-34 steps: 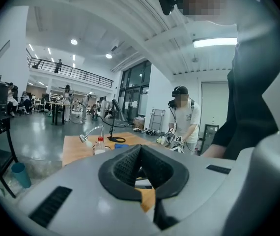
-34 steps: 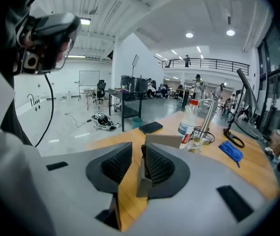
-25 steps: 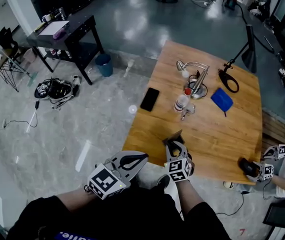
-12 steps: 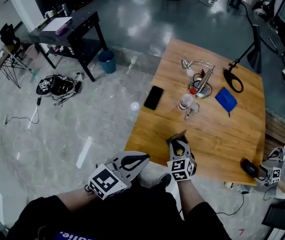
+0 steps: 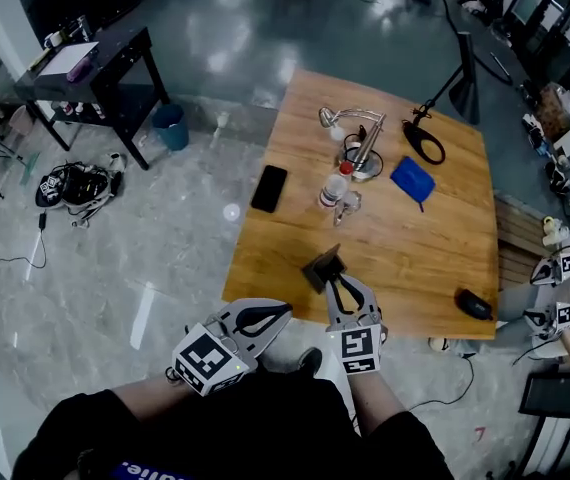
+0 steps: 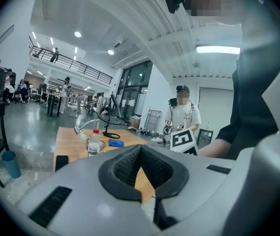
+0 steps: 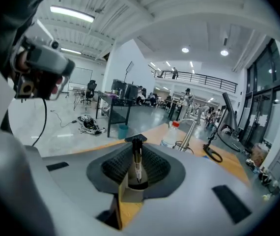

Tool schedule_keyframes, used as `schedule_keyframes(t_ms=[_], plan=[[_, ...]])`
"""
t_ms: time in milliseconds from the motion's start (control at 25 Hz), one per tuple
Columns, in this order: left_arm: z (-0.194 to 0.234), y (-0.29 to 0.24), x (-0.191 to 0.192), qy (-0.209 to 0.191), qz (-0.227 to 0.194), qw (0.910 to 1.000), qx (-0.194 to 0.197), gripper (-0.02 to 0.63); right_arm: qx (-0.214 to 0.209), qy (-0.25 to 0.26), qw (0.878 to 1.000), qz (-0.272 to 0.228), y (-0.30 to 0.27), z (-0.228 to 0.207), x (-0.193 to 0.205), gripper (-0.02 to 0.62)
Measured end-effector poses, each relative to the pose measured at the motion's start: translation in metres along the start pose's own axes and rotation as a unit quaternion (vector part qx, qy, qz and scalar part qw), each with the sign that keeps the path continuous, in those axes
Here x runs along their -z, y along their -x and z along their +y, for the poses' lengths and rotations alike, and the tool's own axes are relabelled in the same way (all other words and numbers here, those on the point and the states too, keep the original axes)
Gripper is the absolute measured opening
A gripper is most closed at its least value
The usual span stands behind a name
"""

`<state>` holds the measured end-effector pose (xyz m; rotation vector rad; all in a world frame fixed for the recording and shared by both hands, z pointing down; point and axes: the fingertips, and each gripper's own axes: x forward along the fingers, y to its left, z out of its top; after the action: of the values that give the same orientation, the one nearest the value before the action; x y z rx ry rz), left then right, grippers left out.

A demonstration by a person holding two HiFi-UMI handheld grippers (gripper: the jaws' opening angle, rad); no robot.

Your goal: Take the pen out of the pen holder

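A dark, square pen holder [image 5: 322, 267] stands near the front left of the wooden table [image 5: 415, 258]. In the right gripper view the holder [image 7: 129, 193] carries one upright dark pen [image 7: 137, 161] with a silver lower half. My right gripper [image 5: 337, 280] points at the holder with its tips just short of it. Its jaws look shut with nothing gripped, and the pen shows through the hollow between the pads. My left gripper [image 5: 283, 311] hangs shut and empty off the table's front left edge.
Further back on the table stand a desk lamp [image 5: 350, 118], a clear bottle [image 5: 334, 188], a black phone [image 5: 269, 188], a blue cloth [image 5: 412, 180] and a black cable loop [image 5: 425, 146]. A mouse [image 5: 473, 304] lies front right. Another person's grippers [image 5: 563, 313] show at the right edge.
The head view has swung, so the table sits further left and higher. The right gripper's tips stay just short of the pen holder. The left gripper has barely moved.
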<state>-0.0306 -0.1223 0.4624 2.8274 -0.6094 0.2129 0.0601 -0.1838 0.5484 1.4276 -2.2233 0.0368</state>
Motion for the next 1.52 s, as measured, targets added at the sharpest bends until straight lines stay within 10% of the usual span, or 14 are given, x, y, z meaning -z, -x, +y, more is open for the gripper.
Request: schedule_keyframes(t_ms=[640, 1520], plan=[[-0.065, -0.050, -0.045, -0.043, -0.036, 0.9981, 0.023, 0.009, -0.074, -0.054, 0.984, -0.153, 0.147, -0.013, -0.090, 0.063], [-0.076, -0.055, -0.039, -0.053, -0.024, 0.9981, 0.021, 0.009, -0.097, -0.058, 0.981, -0.158, 0.148, -0.012, -0.088, 0.063]])
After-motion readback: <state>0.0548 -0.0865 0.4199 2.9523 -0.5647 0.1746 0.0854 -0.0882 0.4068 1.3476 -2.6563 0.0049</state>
